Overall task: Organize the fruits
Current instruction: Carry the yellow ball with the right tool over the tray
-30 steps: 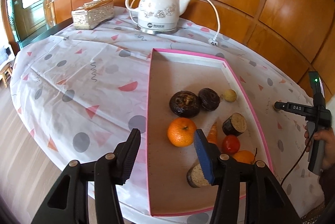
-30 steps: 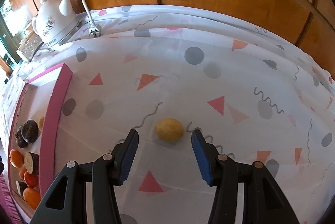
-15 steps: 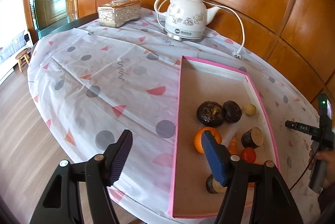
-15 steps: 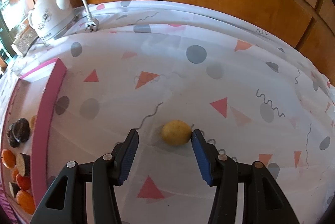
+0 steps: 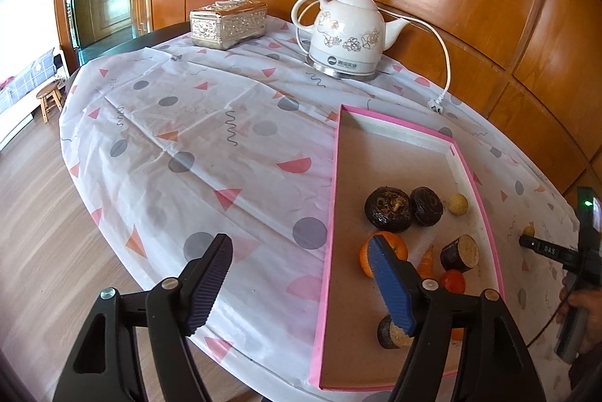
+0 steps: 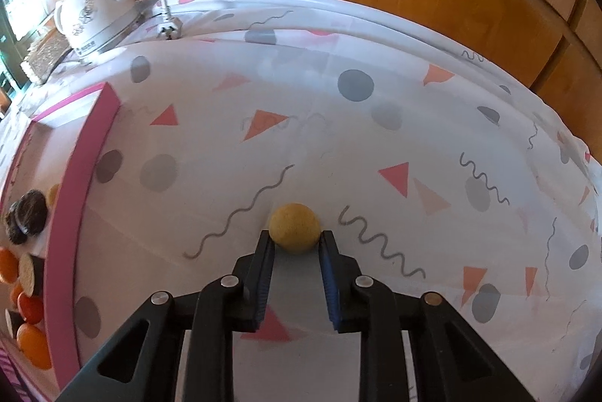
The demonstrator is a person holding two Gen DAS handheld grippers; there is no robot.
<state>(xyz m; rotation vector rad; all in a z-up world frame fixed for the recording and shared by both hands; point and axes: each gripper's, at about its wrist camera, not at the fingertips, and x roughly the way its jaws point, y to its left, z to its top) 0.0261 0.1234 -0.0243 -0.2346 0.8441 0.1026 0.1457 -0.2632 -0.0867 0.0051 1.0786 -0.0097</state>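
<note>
My right gripper point(image 6: 294, 239) is shut on a small round yellow fruit point(image 6: 294, 227) that rests on the patterned tablecloth, held at the fingertips. It also shows at the far right of the left wrist view point(image 5: 528, 231). A pink-rimmed tray point(image 5: 333, 176) holds two dark brown fruits point(image 5: 388, 209), a small yellow fruit point(image 5: 458, 204), an orange point(image 5: 363, 253), a carrot piece, a red fruit point(image 5: 452, 281) and brown cut pieces. My left gripper point(image 5: 301, 266) is open and empty, above the table's front edge left of the tray.
A white floral kettle point(image 5: 344, 35) with its cord and plug stands at the back of the table. A silver tissue box point(image 5: 227, 23) is to its left. Wood panelling rises close behind the table. The tray rim point(image 6: 75, 191) lies left of my right gripper.
My right gripper's fingers have closed from wide open onto the yellow fruit. My left gripper has drawn back and to the left, away from the tray, still open.
</note>
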